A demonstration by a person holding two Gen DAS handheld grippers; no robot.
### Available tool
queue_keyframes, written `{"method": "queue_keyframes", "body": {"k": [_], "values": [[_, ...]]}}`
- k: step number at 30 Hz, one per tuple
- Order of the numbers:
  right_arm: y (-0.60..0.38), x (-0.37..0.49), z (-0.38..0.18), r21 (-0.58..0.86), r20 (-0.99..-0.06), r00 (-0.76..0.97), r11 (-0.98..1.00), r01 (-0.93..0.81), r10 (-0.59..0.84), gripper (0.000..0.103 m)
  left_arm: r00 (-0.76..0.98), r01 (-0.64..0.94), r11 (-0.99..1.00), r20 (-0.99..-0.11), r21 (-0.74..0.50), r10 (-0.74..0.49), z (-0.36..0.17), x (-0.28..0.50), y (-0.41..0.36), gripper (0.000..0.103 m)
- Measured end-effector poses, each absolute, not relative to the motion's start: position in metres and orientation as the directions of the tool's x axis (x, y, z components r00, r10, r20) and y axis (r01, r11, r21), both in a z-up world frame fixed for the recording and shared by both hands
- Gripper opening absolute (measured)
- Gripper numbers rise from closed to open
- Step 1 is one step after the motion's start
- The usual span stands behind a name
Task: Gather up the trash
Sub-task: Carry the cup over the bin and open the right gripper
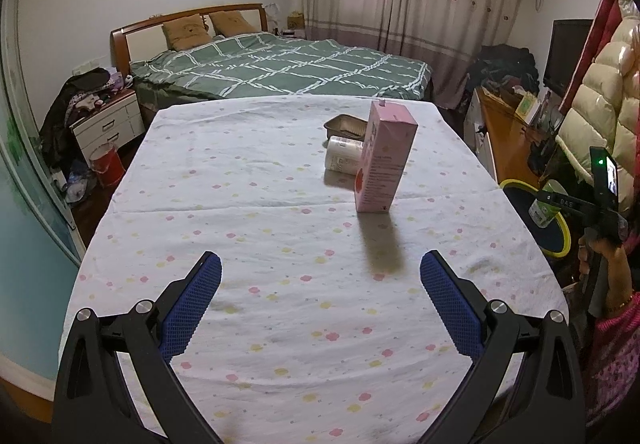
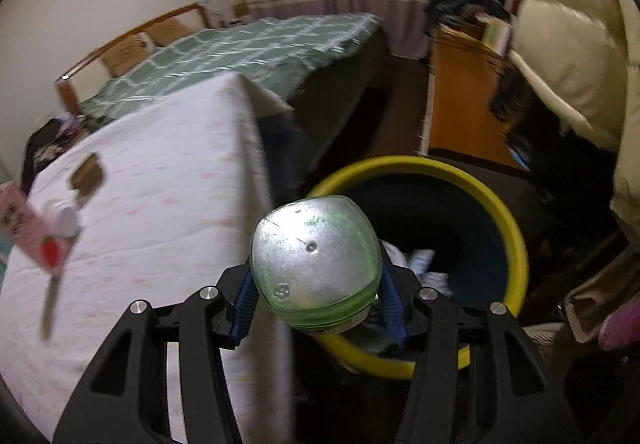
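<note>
My right gripper (image 2: 316, 298) is shut on a green can (image 2: 316, 264), silver bottom facing the camera, held over the near rim of a yellow-rimmed dark bin (image 2: 516, 244) beside the table. The bin holds some white scraps. In the left wrist view the can (image 1: 544, 210) and bin (image 1: 554, 244) show at the right, off the table edge. My left gripper (image 1: 320, 288) is open and empty above the flowered tablecloth (image 1: 240, 204). On it stand a pink carton (image 1: 382, 160), a white bottle lying on its side (image 1: 344, 160) and a foil tray (image 1: 346, 126) behind.
A green-quilted bed (image 1: 280, 68) lies beyond the table. A wooden desk (image 1: 508, 132) and a cream puffer coat (image 1: 600, 100) are at the right. A white nightstand (image 1: 108, 124) and a red bucket (image 1: 106, 164) stand at the left.
</note>
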State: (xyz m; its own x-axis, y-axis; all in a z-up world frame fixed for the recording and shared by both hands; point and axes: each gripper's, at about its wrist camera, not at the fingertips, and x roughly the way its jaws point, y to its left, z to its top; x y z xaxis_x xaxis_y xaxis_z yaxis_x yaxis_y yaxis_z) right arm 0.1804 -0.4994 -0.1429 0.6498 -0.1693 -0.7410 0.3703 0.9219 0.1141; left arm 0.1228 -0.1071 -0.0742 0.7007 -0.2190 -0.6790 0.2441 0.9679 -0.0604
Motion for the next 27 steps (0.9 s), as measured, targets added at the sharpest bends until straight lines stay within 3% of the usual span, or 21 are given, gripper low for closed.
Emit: {"method": "queue_keyframes", "body": {"k": [5,8,15,27], "values": [[-0.53,0.178,-0.164,0.09,-0.771,0.596,0.888,0.451,-0.224,0.05,0.689,0.262,0.963,-0.689,-0.055,-0.226,-0.078,0.128,-0.116,0.098],[-0.54,0.175,-0.17,0.078,-0.773,0.582,0.873,0.481,-0.252,0.06,0.677,0.275,0.96,-0.698,-0.053,-0.233,-0.082,0.132,-0.124,0.098],[-0.535,0.165,-0.165,0.078,-0.754,0.605,0.88,0.468,-0.255,0.06,0.647,0.311,0.949,-0.72,-0.051,-0.251,-0.1,0.154,-0.151,0.098],[-0.525,0.163,-0.162,0.098,-0.744,0.628,0.893,0.439,-0.227,0.06,0.684,0.331,0.944,-0.685,-0.016,-0.251,-0.109,0.222,-0.204,0.098]]}}
